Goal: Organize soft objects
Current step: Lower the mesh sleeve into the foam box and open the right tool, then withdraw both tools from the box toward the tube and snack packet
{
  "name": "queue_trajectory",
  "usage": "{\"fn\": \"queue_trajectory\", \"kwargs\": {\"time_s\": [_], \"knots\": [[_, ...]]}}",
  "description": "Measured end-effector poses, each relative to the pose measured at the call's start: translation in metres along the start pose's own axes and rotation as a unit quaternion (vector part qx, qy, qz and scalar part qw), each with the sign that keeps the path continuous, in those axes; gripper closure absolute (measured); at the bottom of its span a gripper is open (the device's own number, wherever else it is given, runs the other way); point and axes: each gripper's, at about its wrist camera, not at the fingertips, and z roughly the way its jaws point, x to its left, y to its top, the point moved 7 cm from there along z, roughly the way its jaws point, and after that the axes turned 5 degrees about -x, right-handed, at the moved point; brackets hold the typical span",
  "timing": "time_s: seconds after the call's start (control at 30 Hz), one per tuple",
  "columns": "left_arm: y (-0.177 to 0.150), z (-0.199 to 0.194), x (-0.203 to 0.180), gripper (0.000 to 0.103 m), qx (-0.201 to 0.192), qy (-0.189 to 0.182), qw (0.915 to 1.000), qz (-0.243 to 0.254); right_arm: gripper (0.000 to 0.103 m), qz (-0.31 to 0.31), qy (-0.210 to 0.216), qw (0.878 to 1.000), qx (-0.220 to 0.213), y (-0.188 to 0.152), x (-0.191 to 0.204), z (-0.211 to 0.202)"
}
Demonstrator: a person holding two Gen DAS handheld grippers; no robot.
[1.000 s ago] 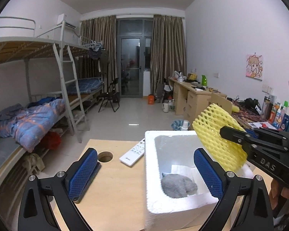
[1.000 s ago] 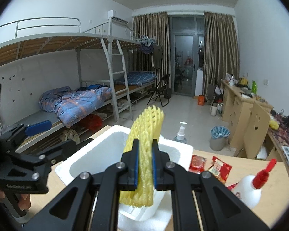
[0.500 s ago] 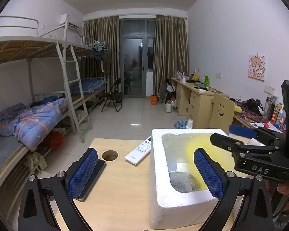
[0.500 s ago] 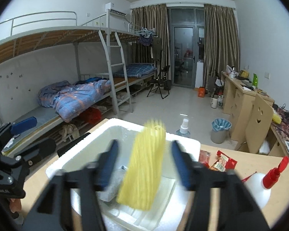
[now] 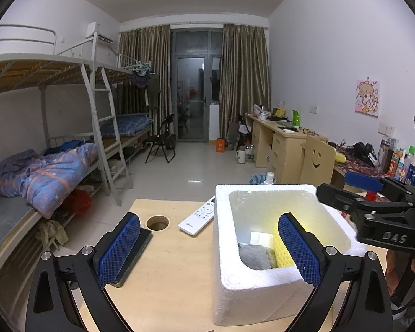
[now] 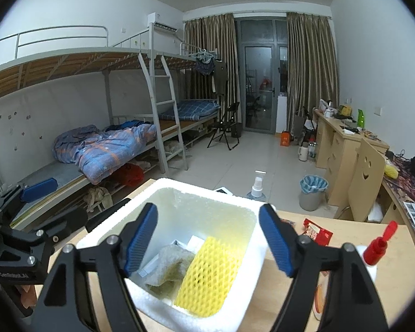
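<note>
A white foam box (image 5: 235, 290) stands on the wooden table. Inside it, a yellow foam net (image 6: 210, 271) leans beside a crumpled grey soft wrap (image 6: 167, 265); both also show in the left wrist view as the net (image 5: 280, 251) and the wrap (image 5: 254, 256). My right gripper (image 6: 207, 210) hovers above the box, its jaws opening, with nothing between the pads. It appears at the right edge of the left wrist view too (image 5: 345, 186). My left gripper (image 5: 209, 217) is open and straddles the box's near left wall without gripping it.
A white remote (image 5: 199, 217) and a round cable hole (image 5: 157, 222) lie left of the box. A dark flat slab (image 5: 137, 251) sits under my left finger. A red-capped glue bottle (image 6: 373, 251) and a red snack packet (image 6: 316, 233) are to the box's right.
The right gripper went from shut on the yellow net to open. The net dropped into the box beside the grey wrap. The left gripper stayed put.
</note>
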Motion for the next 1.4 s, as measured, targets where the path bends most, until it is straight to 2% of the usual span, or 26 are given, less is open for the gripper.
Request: {"fn": "queue_trajectory", "kwargs": {"time_s": [0.2, 0.27, 0.4, 0.87, 1.0, 1.4], "knots": [[-0.001, -0.012, -0.002, 0.003, -0.004, 0.0, 1.0, -0.005, 0.004, 0.014, -0.005, 1.0, -0.022, 0.006, -0.005, -0.023], [-0.001, -0.02, -0.003, 0.003, -0.01, 0.001, 0.9999, -0.003, 0.003, 0.014, -0.008, 0.999, -0.029, 0.006, -0.006, -0.031], [-0.002, -0.042, -0.005, 0.001, -0.027, 0.008, 0.9996, -0.003, 0.002, 0.011, -0.013, 0.999, -0.038, 0.004, -0.003, -0.045], [0.002, -0.129, -0.026, 0.0, -0.07, -0.009, 0.9975, 0.004, 0.0, 0.003, -0.03, 0.996, -0.082, -0.004, 0.009, -0.123], [0.0, -0.149, -0.029, 0.0, -0.071, -0.017, 0.9974, -0.003, 0.0, 0.005, -0.039, 0.995, -0.091, -0.006, 0.007, -0.143], [-0.007, -0.204, -0.059, 0.0, -0.08, -0.046, 0.9955, 0.021, 0.0, 0.023, -0.062, 0.992, -0.11, -0.025, 0.0, -0.203]]}}
